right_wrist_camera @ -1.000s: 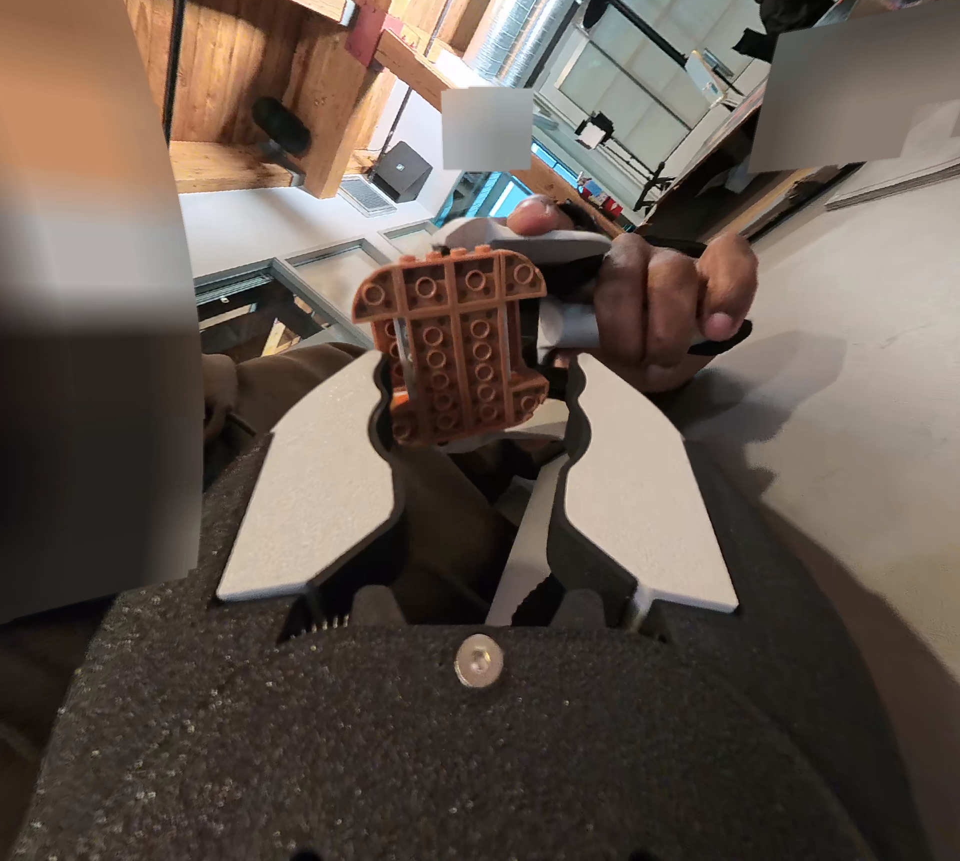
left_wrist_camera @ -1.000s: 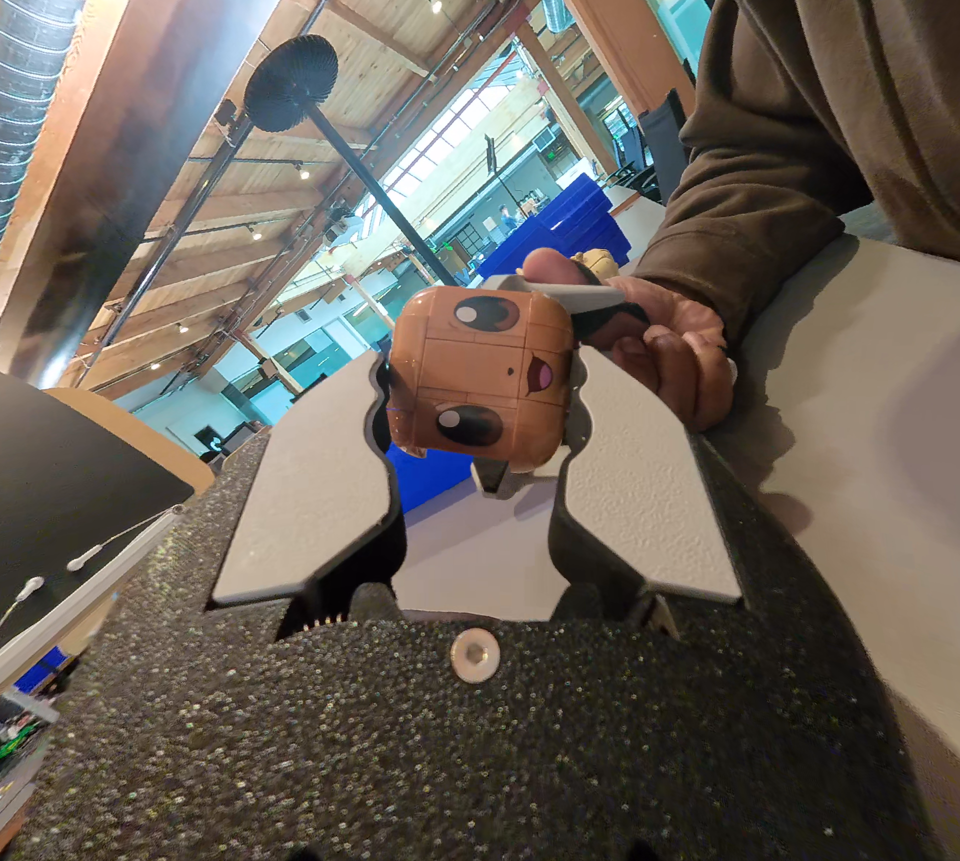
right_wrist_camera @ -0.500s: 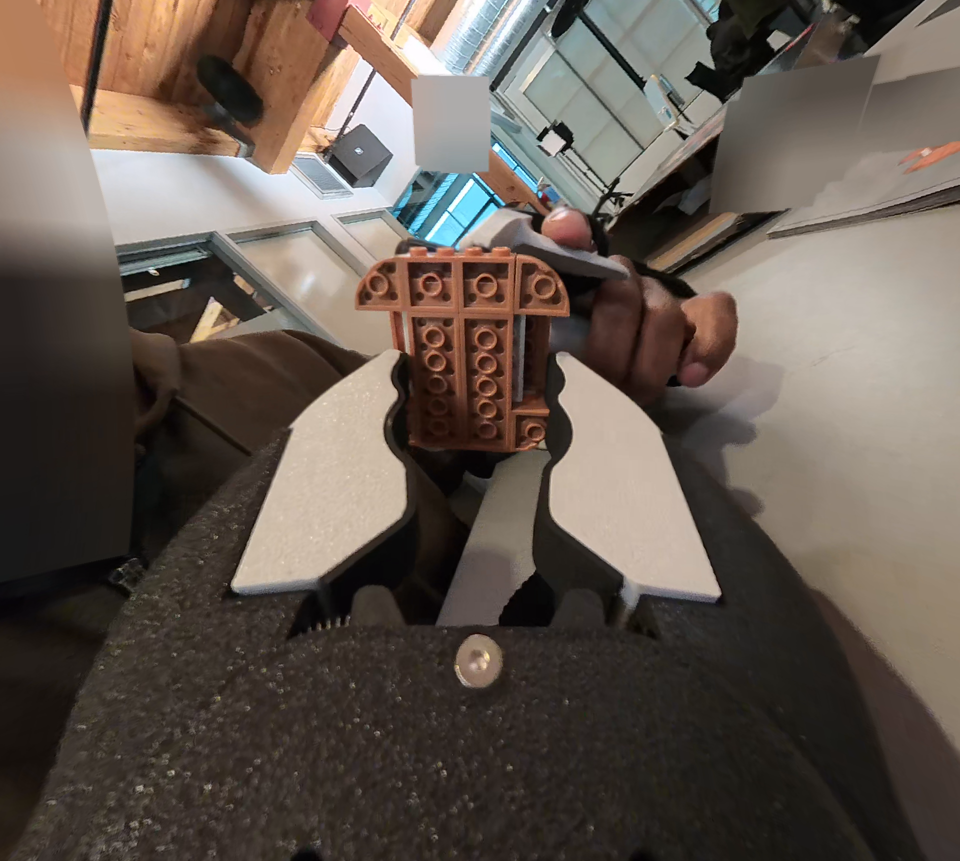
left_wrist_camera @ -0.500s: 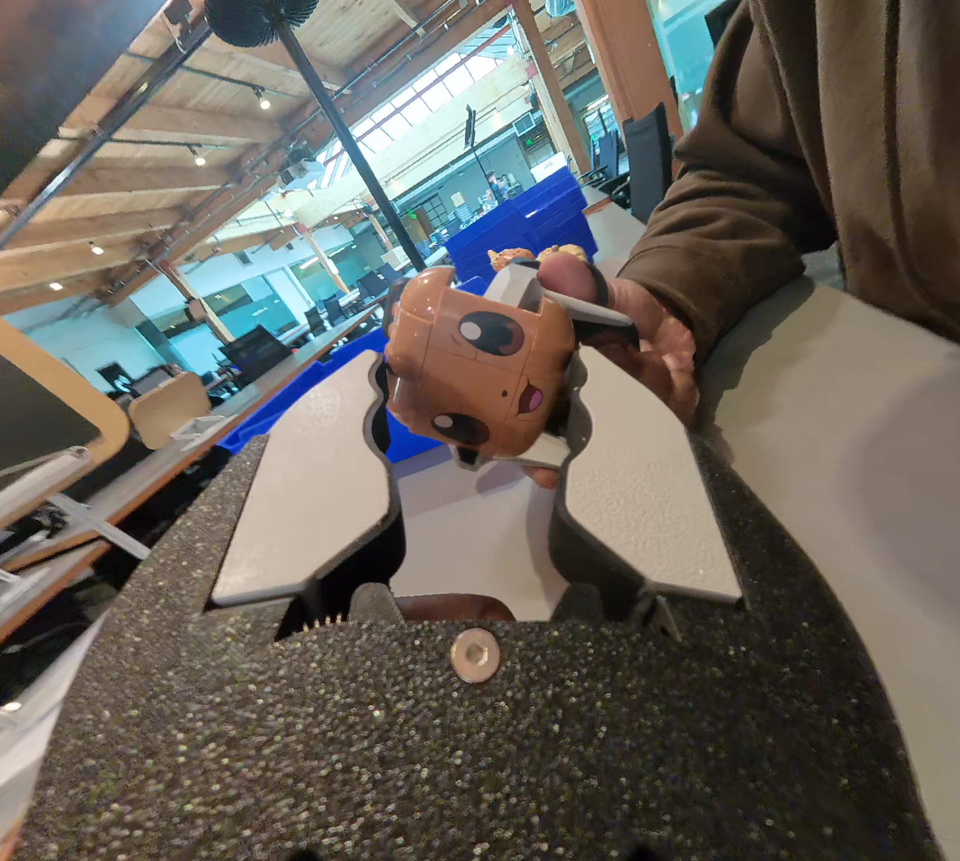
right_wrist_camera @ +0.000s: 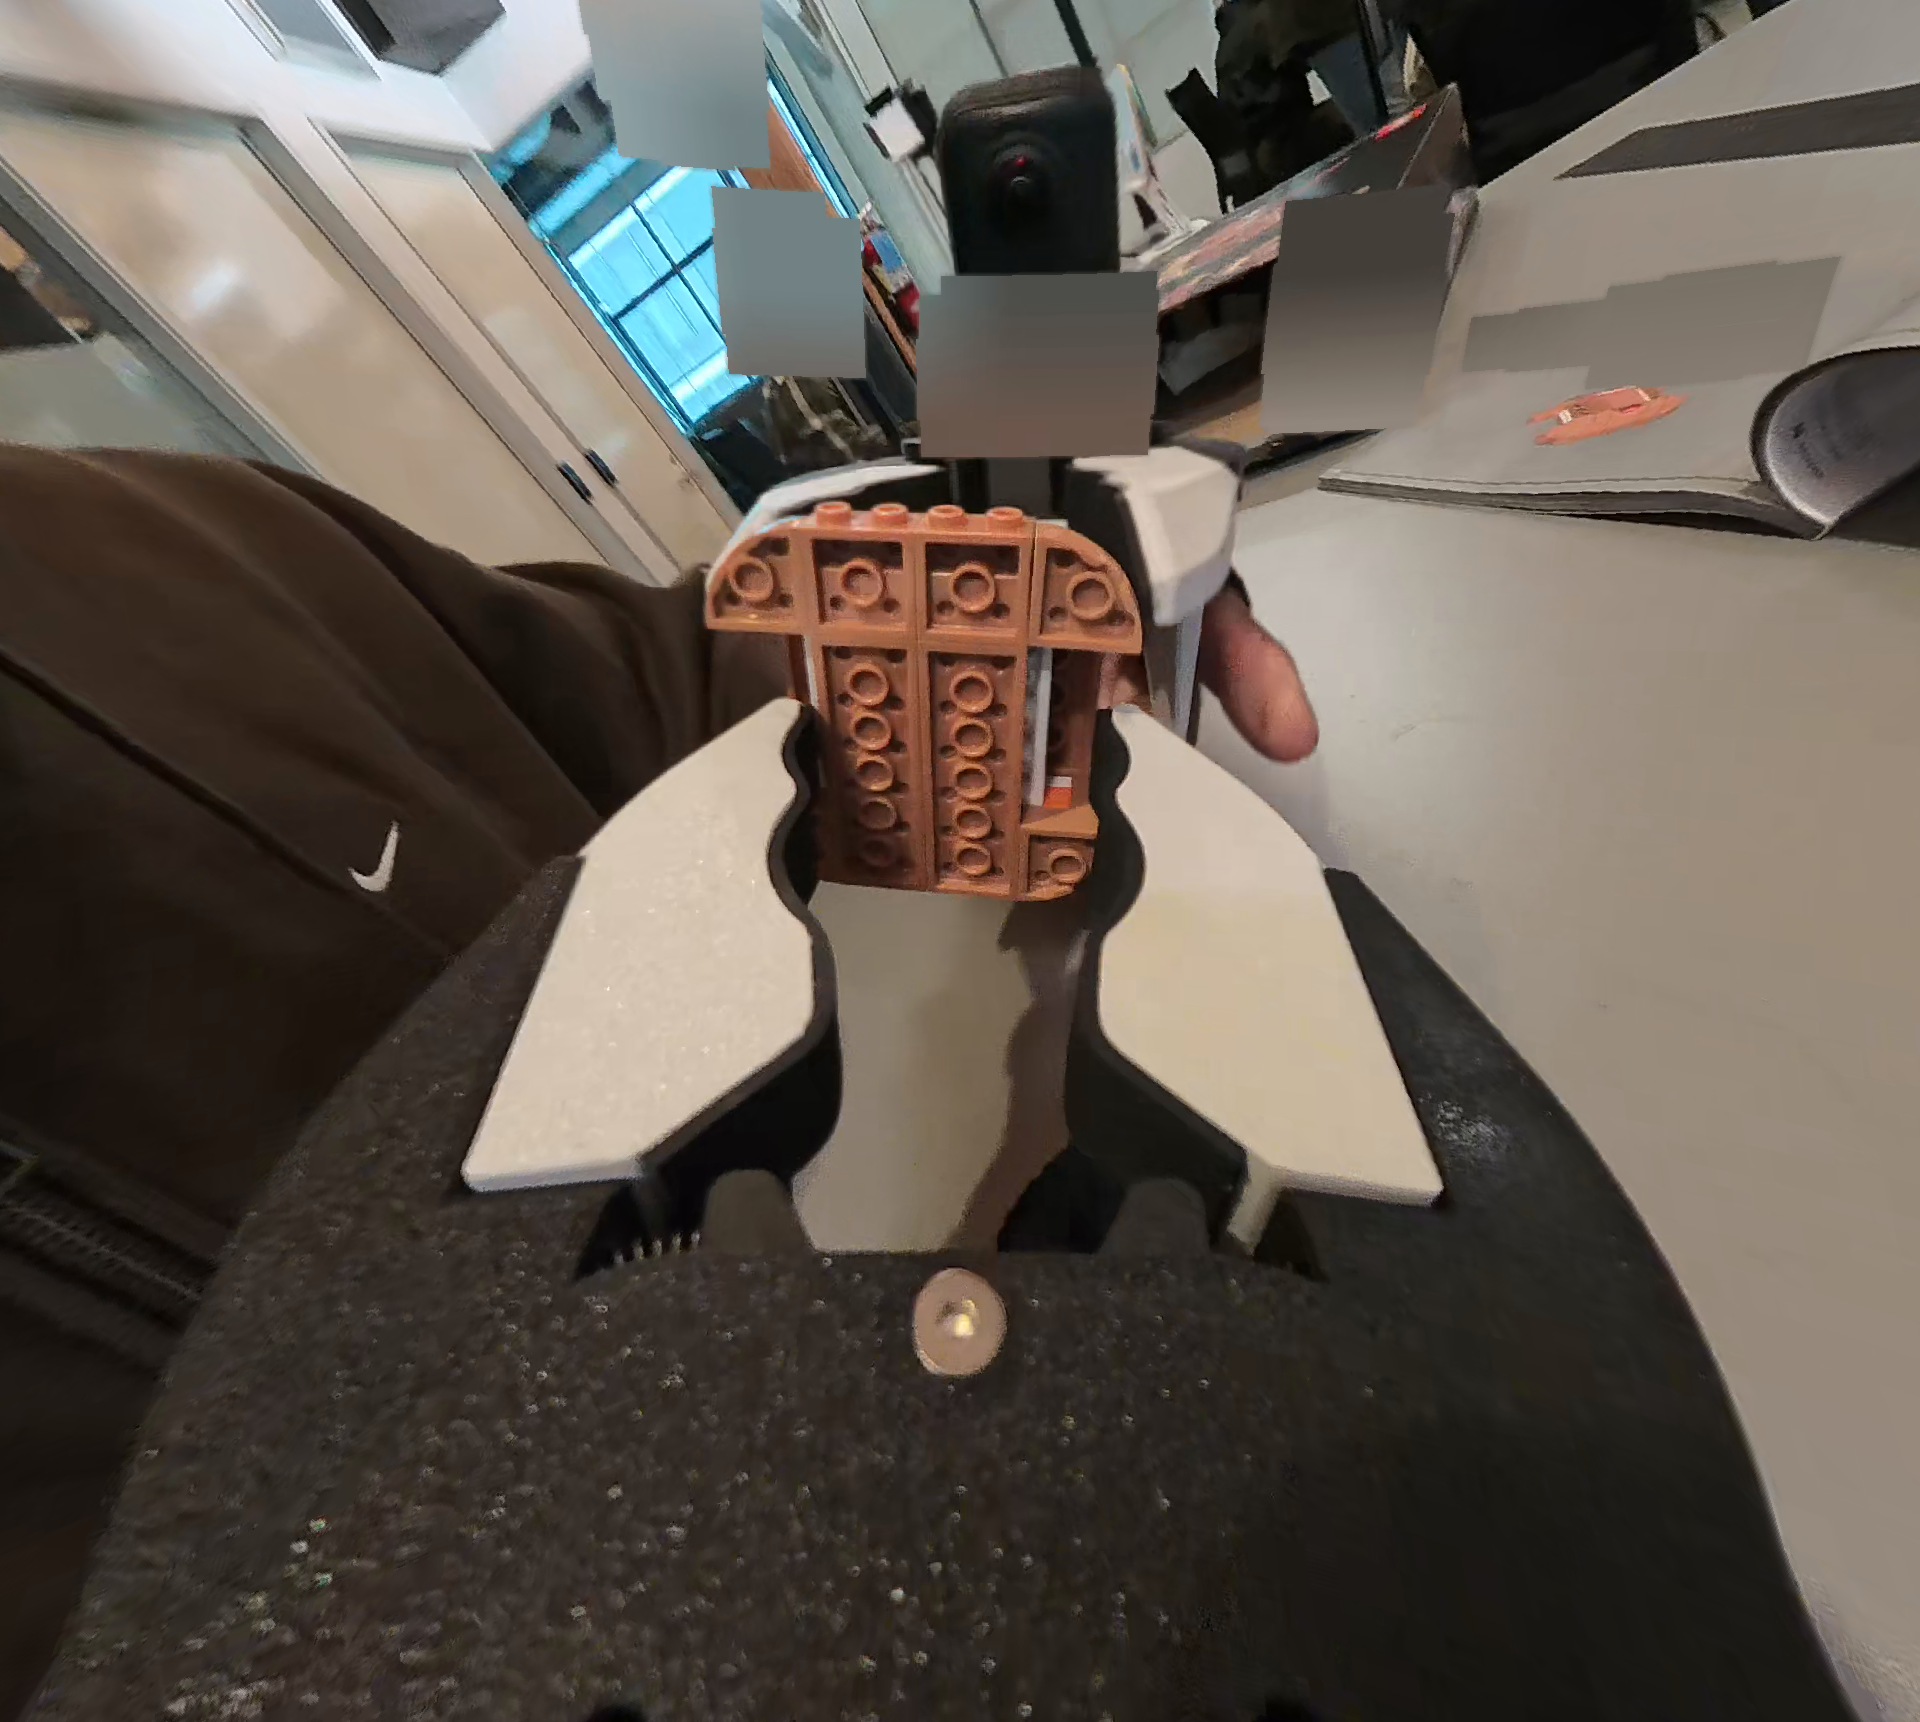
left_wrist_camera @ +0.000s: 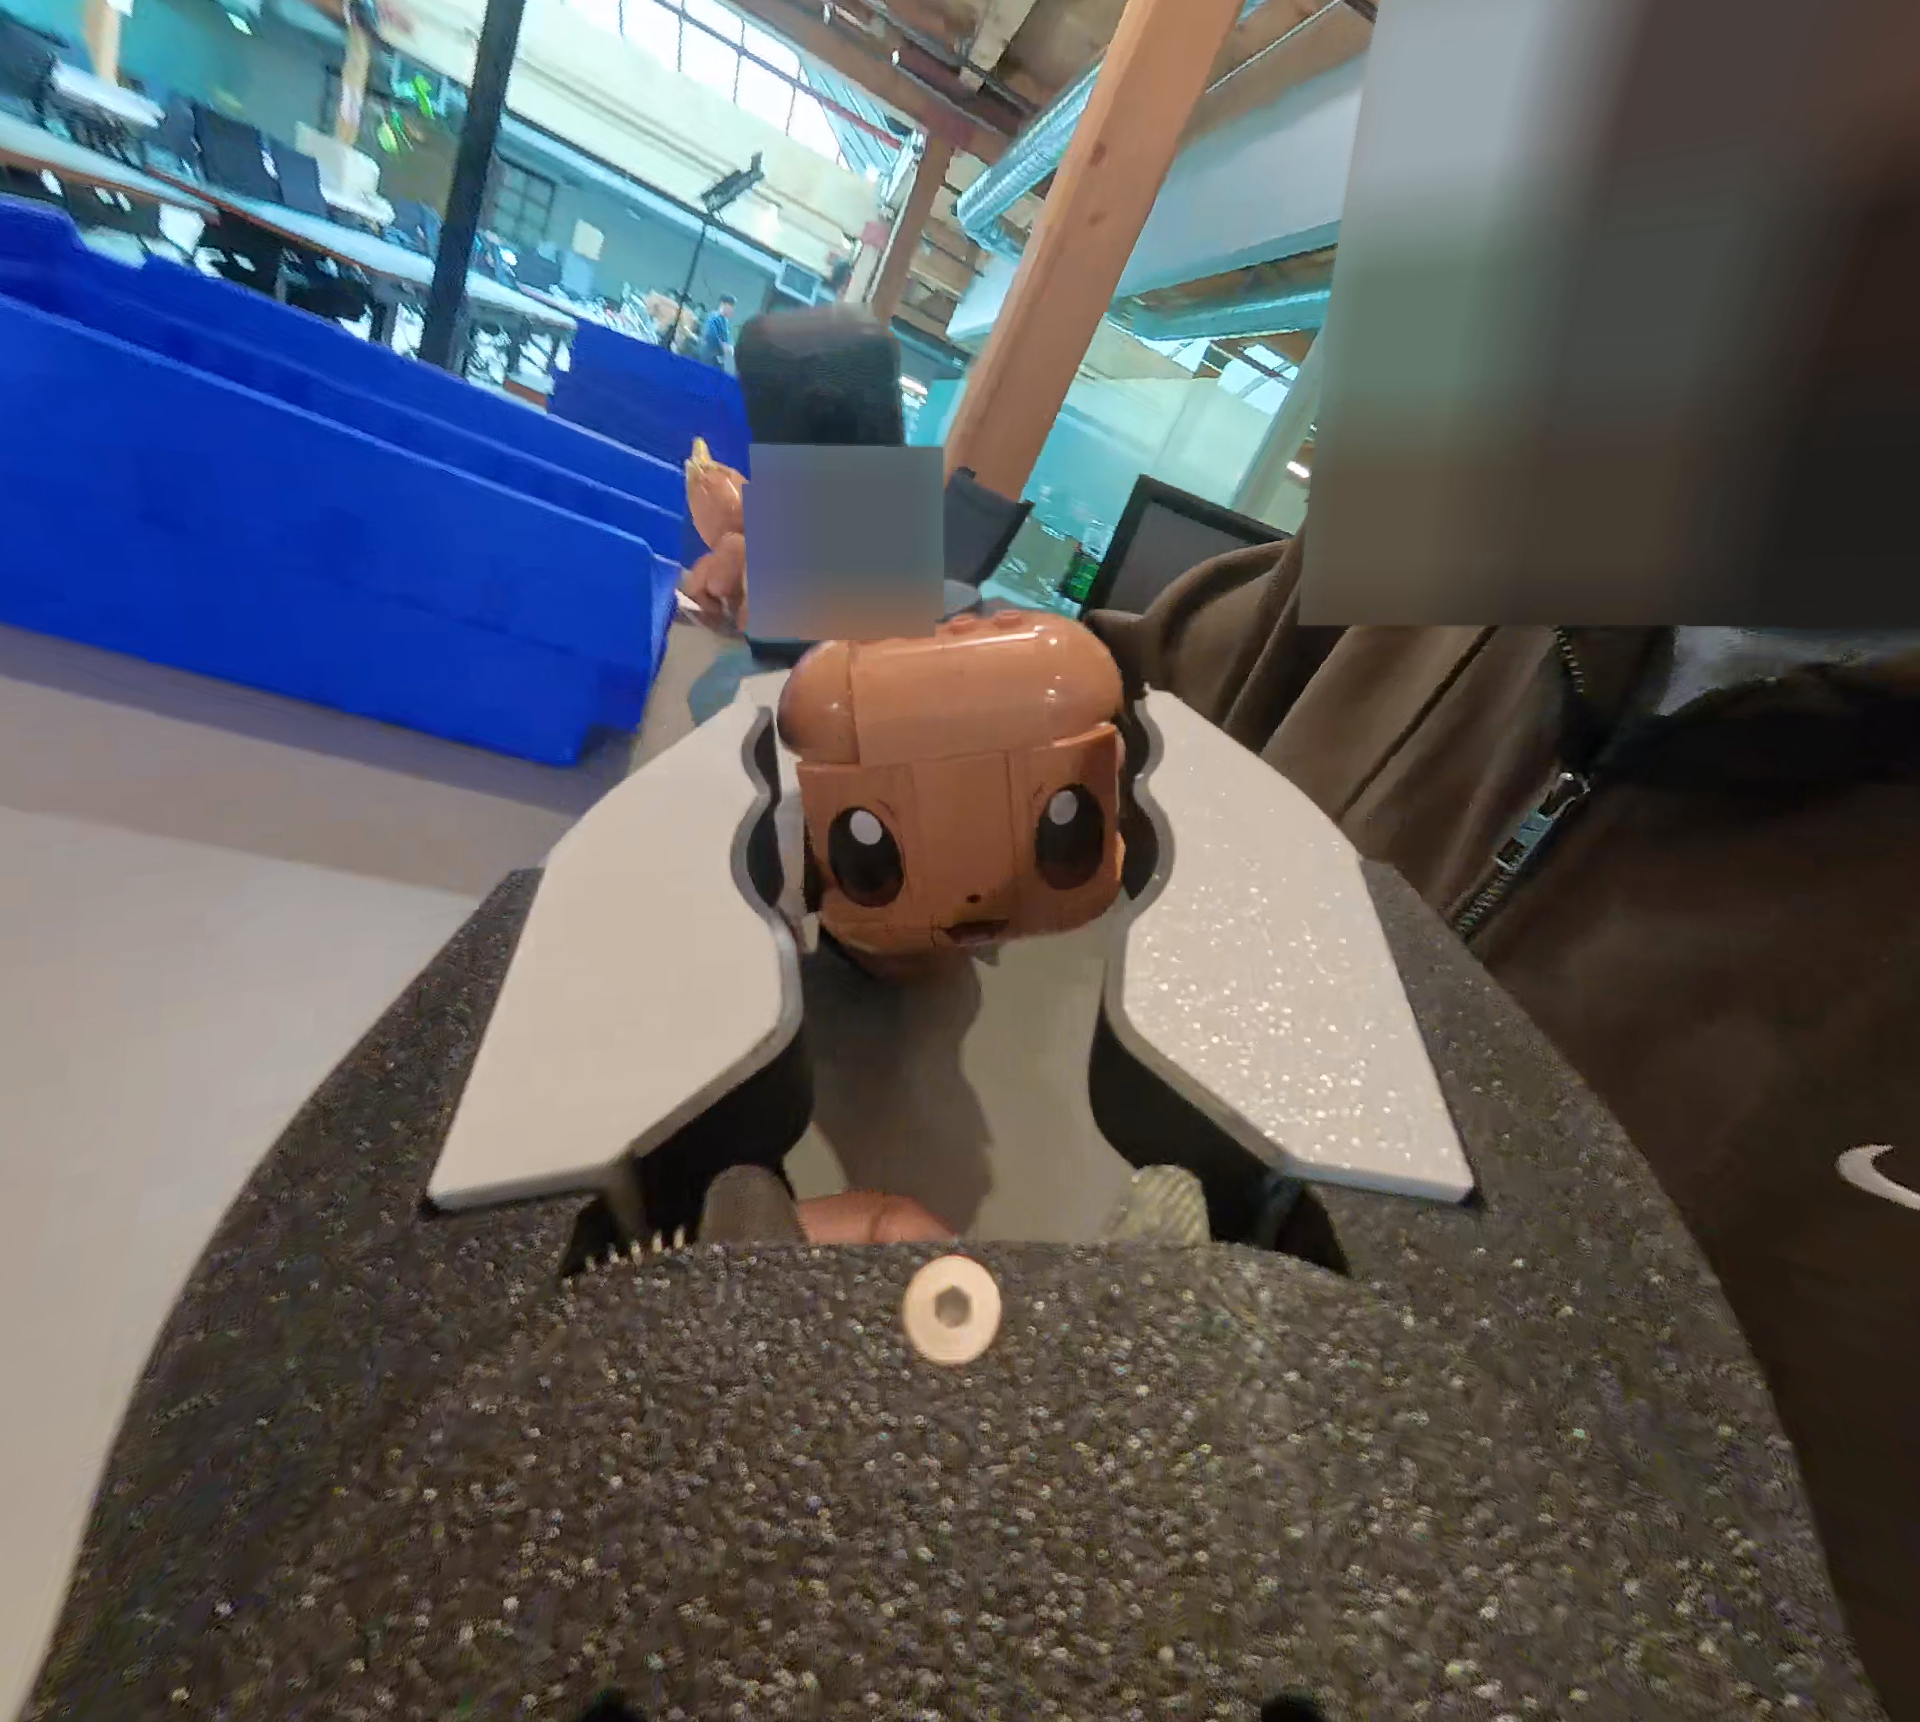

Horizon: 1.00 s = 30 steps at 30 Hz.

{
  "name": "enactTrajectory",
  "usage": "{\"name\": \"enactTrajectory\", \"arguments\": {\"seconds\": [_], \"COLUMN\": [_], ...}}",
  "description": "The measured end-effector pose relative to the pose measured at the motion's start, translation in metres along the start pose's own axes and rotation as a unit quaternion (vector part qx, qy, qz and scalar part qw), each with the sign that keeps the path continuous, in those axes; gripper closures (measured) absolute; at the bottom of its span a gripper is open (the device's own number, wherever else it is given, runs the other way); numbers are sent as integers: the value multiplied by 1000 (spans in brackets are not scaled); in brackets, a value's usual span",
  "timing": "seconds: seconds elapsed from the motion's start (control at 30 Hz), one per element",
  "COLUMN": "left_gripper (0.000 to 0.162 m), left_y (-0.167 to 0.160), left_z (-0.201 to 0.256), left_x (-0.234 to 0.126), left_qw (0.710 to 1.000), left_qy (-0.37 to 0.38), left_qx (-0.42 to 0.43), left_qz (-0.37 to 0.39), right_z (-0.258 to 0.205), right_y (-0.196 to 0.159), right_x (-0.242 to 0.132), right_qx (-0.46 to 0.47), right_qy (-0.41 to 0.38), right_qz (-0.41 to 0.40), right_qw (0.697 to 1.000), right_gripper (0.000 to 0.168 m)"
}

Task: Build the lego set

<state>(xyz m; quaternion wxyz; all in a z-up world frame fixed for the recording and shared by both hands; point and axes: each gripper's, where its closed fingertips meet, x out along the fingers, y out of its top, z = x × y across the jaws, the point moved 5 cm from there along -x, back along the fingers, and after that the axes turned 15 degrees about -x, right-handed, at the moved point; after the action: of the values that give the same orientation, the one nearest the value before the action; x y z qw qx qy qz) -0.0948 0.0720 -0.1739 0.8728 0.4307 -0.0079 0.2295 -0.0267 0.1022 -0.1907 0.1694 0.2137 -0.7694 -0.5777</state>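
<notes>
A brown lego head (left_wrist_camera: 956, 799) with two dark eyes faces the left wrist camera, upright, with studs on top. My left gripper (left_wrist_camera: 951, 737) is shut on its sides. In the right wrist view, what seems to be the same piece shows its brown back plates (right_wrist_camera: 935, 706) with round sockets. My right gripper (right_wrist_camera: 951, 727) is shut on its narrow lower part. Behind it the left gripper's grey fingers (right_wrist_camera: 1174, 529) flank the wide top, with a thumb (right_wrist_camera: 1257, 685) beside them. The piece is held above the grey table (right_wrist_camera: 1558, 789).
Blue bins (left_wrist_camera: 312, 529) stand at the left on the table, and another brown lego figure (left_wrist_camera: 717, 529) stands past them. An open booklet (right_wrist_camera: 1662, 446) lies at the right. A black camera on a stand (right_wrist_camera: 1023, 166) is behind. A person's brown hoodie (left_wrist_camera: 1558, 841) is close by. My left and right fingertips are right by each other.
Both grippers have swung down and rolled level, so the head has turned from lying sideways to upright. The right gripper's jaws have narrowed onto the piece. The left jaw gap is unchanged.
</notes>
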Motion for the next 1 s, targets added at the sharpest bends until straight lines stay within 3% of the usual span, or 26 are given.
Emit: {"name": "enactTrajectory", "arguments": {"seconds": [0.2, 0.53, 0.8, 1.0], "left_gripper": [99, 101, 101, 101], "left_y": [-10, -10, -5, -1], "left_z": [-1, -9, -7, -9], "left_x": [5, 4, 1, -2], "left_qw": [999, 1000, 999, 998], "left_qy": [-3, 19, -3, 5], "left_qx": [-23, -2, -17, -18], "left_qz": [-27, 6, 41, 59], "right_z": [-2, 4, 2, -16], "right_y": [-1, 1, 5, 30], "right_x": [1, -4, -10, -54], "right_qx": [-21, -24, -27, -149], "right_qy": [-15, -50, -90, -148], "right_qz": [-19, -28, -50, -115], "right_qw": [999, 998, 994, 971], "right_gripper": [118, 118, 106, 101]}}
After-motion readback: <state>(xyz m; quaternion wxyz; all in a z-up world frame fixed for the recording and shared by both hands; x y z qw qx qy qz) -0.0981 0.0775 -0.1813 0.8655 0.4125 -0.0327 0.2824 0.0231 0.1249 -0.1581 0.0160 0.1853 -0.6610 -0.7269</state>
